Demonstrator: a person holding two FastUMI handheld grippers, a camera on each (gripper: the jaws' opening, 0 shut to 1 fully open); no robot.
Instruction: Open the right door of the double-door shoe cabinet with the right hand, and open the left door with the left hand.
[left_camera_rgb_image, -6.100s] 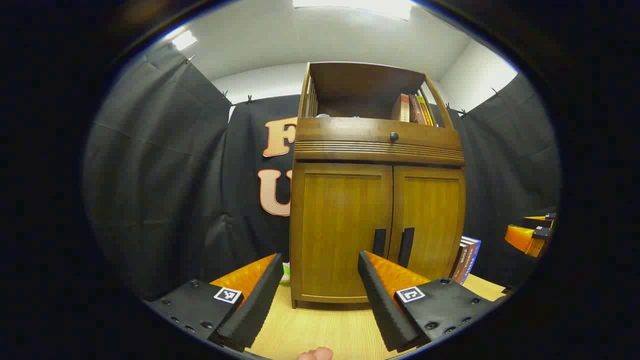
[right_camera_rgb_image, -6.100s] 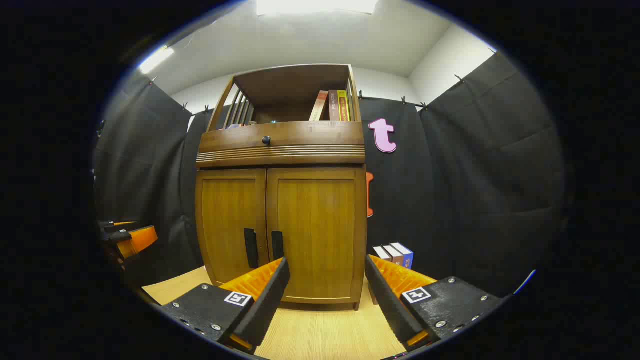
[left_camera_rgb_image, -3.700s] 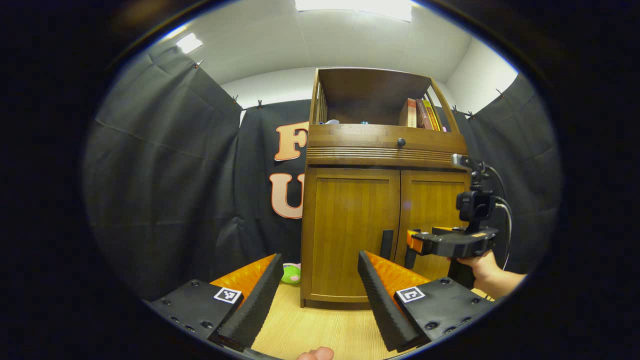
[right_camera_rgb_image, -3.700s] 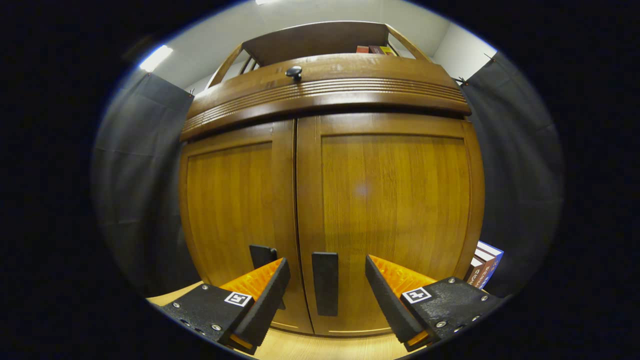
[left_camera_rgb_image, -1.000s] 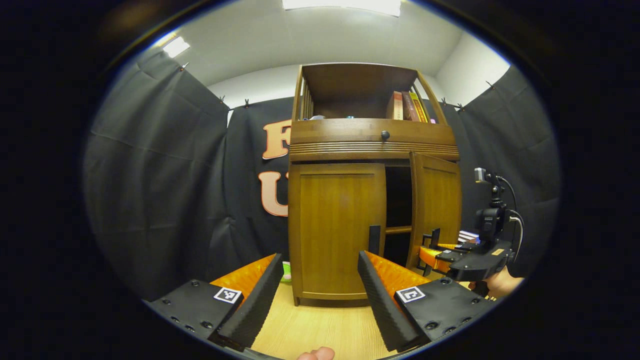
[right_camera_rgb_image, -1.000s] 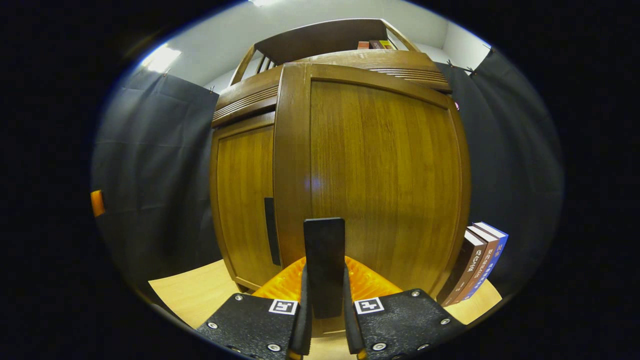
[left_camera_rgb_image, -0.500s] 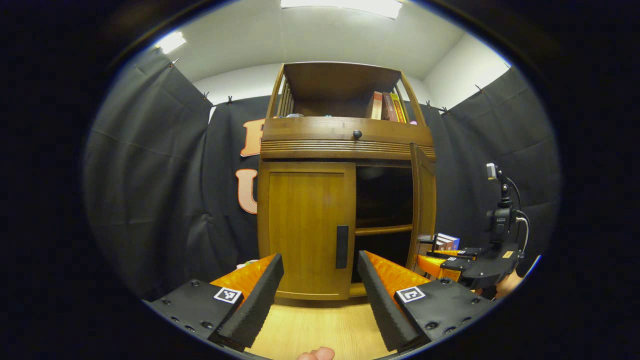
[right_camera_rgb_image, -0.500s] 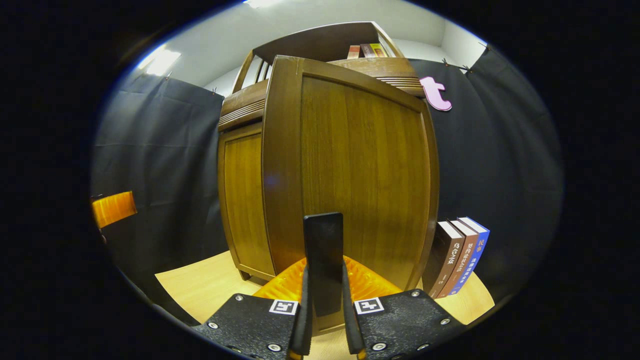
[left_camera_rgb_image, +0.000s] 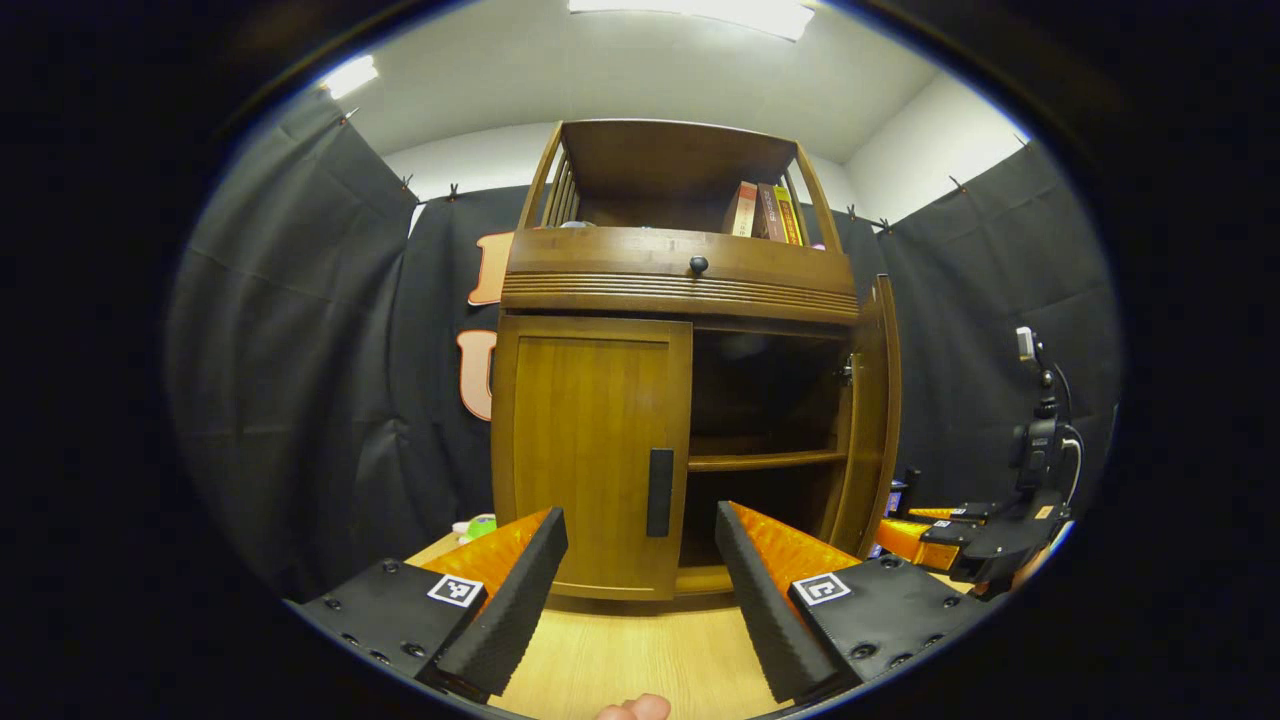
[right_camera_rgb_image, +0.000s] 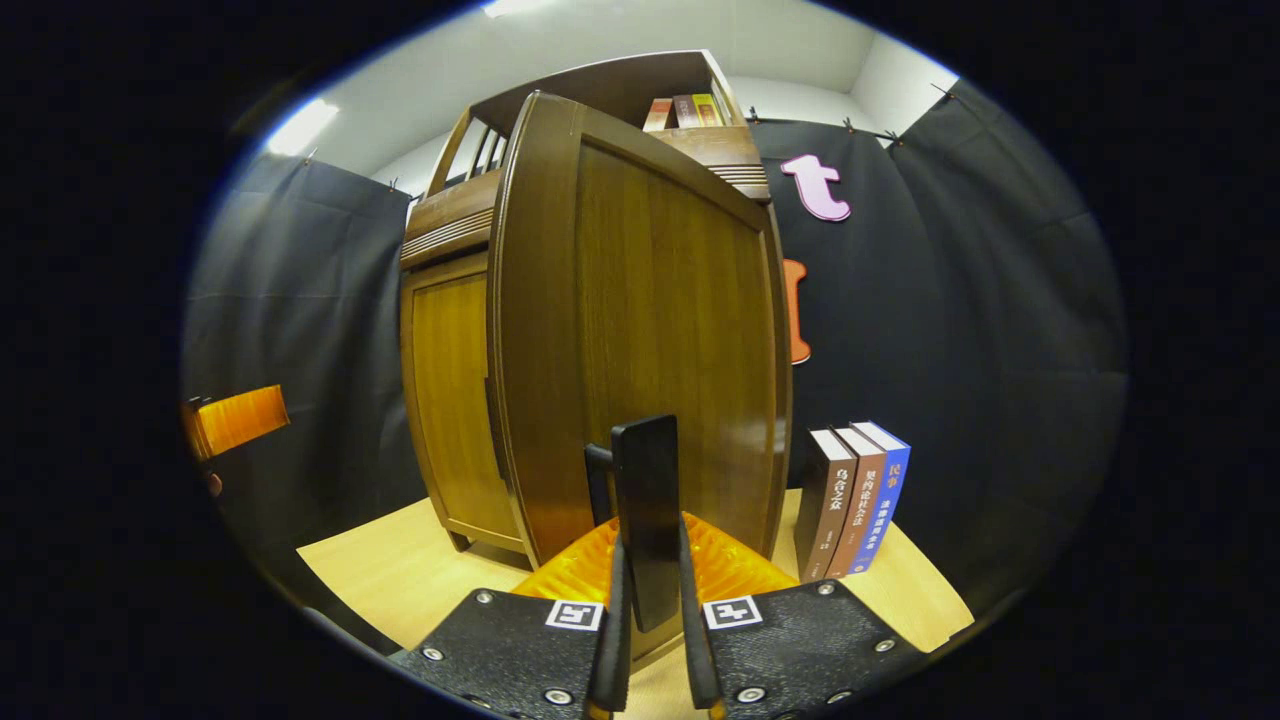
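Recording booth: black cloth walls (left_camera_rgb_image: 300, 350), wooden cabinet (left_camera_rgb_image: 680, 280).

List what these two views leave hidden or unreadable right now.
- Cabinet interior, left gripper view: dark above and below the shelf; contents cannot be told.
- Small items on the top shelf, left gripper view: too small, partly behind the rail.
- Left door, right gripper view: its handle is hidden by the open right door.
- Right tool contact on the right door handle: pads hidden edge-on, though both fingers flank it.

The shoe cabinet (left_camera_rgb_image: 640, 290) is glossy brown wood, its door handle (right_camera_rgb_image: 648, 520) smooth dark plastic.
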